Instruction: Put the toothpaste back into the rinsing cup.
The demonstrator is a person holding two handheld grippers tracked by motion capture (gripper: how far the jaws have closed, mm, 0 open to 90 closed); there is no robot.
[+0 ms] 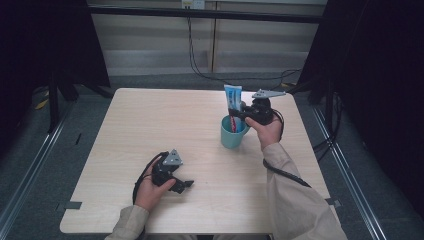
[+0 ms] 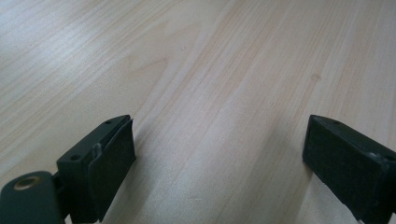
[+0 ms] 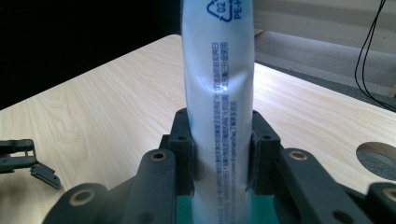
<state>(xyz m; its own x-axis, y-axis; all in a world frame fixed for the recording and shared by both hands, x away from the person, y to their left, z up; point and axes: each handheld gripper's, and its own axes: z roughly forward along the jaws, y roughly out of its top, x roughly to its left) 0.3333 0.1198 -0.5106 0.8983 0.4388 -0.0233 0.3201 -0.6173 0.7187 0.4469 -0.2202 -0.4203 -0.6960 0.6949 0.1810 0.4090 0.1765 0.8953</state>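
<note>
One tube, standing in one teal cup; two grippers, one touching the cup's tube, one well apart.

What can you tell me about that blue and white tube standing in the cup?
The tube is a soft, glossy plastic squeeze tube, light blue and white with some red low down, like toothpaste. Its back carries fine print and a recycling triangle. It stands upright, flat crimped end up, its lower end inside the teal cup toward the table's far right. The right gripper pinches it at mid-height, black fingers pressing both sides just above the rim. Whether its bottom rests on the cup's floor cannot be told.
</note>
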